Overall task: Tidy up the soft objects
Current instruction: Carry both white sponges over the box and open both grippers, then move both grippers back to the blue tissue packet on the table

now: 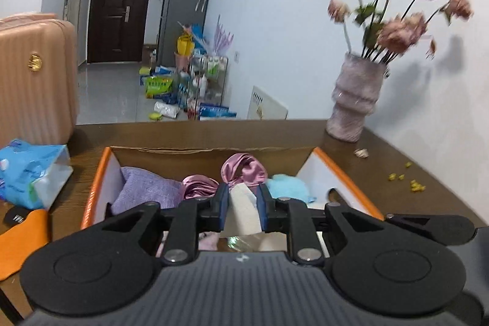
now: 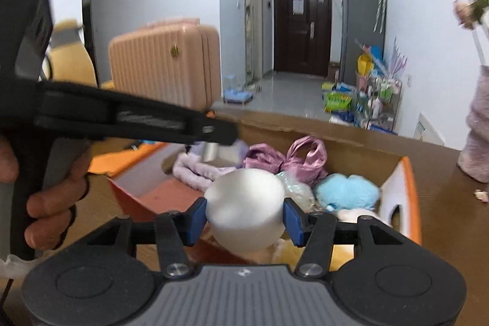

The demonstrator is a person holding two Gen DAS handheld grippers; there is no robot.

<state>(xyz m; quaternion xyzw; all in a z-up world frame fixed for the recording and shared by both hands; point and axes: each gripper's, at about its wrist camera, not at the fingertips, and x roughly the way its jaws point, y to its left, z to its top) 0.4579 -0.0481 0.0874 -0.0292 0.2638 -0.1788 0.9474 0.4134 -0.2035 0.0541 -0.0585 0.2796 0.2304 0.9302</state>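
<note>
Between our right gripper's (image 2: 244,217) pads sits a smooth white ball (image 2: 244,208), clamped above the box (image 2: 411,197). Our left gripper (image 1: 243,208) pinches a pale cloth (image 1: 243,211) over it.

No print can be read with certainty. The black tag (image 1: 14,217) at the left edge carries white letters too blurred to make out. The green bag (image 1: 158,86) on the floor and the blue packet (image 1: 29,171) at left bear unreadable print.
</note>
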